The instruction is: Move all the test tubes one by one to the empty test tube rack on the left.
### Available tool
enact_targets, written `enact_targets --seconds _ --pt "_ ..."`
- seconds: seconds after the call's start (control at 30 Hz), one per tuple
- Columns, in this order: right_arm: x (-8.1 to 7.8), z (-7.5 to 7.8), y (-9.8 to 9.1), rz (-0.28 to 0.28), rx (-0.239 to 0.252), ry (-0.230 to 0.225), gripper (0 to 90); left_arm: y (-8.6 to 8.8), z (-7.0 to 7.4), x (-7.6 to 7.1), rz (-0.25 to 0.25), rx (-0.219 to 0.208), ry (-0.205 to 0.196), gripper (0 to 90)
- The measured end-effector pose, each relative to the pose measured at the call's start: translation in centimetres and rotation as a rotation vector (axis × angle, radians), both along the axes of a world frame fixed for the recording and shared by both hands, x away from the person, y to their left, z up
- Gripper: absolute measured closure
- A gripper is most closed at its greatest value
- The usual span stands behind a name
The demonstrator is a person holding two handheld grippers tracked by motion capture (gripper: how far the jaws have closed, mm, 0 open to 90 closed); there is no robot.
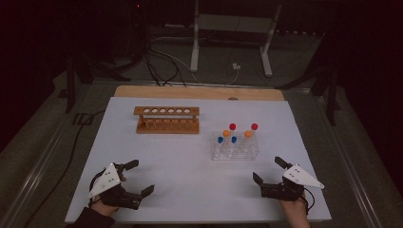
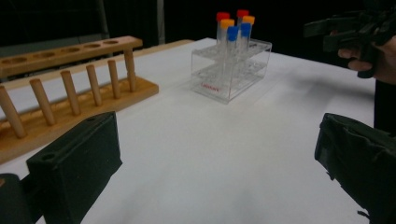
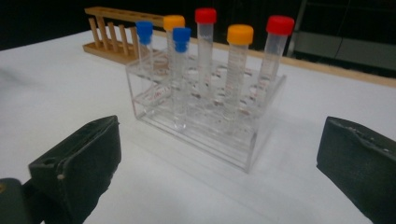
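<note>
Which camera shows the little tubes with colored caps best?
The right gripper view: the capped tubes stand close and large in the clear rack. The left gripper view shows them farther off, partly overlapping; the high view shows mostly small caps.

Far rack (image 1: pixel 167 119): bare matt wood.
Near rack (image 3: pixel 205 116): clear glossy plastic.
Table (image 1: pixel 190 190): smooth matt white.

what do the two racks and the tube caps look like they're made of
Peg rack: looks like bare, matt wood, with tan grain, turned pegs and round holes along the top bar. Clear rack: likely glossy acrylic or similar plastic, see-through with bright edges. Tube caps, such as a red cap: probably moulded plastic, smooth and opaque, in red, orange and blue.
</note>
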State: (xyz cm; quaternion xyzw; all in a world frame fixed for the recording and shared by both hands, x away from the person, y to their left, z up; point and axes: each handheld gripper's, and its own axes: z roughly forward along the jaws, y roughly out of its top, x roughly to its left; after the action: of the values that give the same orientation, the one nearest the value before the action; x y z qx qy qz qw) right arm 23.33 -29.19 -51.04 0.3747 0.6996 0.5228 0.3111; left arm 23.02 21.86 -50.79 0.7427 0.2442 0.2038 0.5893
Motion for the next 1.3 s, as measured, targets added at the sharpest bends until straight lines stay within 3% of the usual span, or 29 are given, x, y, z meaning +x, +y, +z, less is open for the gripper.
enact_targets --seconds 0.3,0.33,0.37,0.6,0.73,1.0,1.3 --pt "0.1 0.2 0.0 -0.023 -0.013 0.022 0.0 -0.2 0.0 -0.1 0.001 0.01 0.004 1.1" --pt "0.1 0.3 0.0 -0.024 -0.009 0.033 0.0 -0.3 0.0 -0.1 0.002 0.011 0.004 1.1" --pt "0.3 0.3 0.0 -0.024 0.003 0.079 0.0 -0.3 0.0 0.0 -0.002 0.015 0.006 1.1" --pt "0.4 0.7 0.0 -0.081 -0.025 0.123 0.0 -0.4 0.0 -0.1 0.0 0.027 0.01 1.1" --pt "0.4 1.2 0.0 -0.086 -0.009 0.169 0.0 -0.5 -0.1 0.0 -0.002 0.03 0.017 1.1" --pt "-0.1 2.9 0.4 -0.121 -0.04 0.147 0.0 -0.4 0.0 0.0 -0.006 0.022 0.019 1.1" --pt "-0.3 5.1 1.5 -0.092 -0.015 0.099 0.0 -0.5 0.0 0.0 -0.012 0.026 0.024 1.0"
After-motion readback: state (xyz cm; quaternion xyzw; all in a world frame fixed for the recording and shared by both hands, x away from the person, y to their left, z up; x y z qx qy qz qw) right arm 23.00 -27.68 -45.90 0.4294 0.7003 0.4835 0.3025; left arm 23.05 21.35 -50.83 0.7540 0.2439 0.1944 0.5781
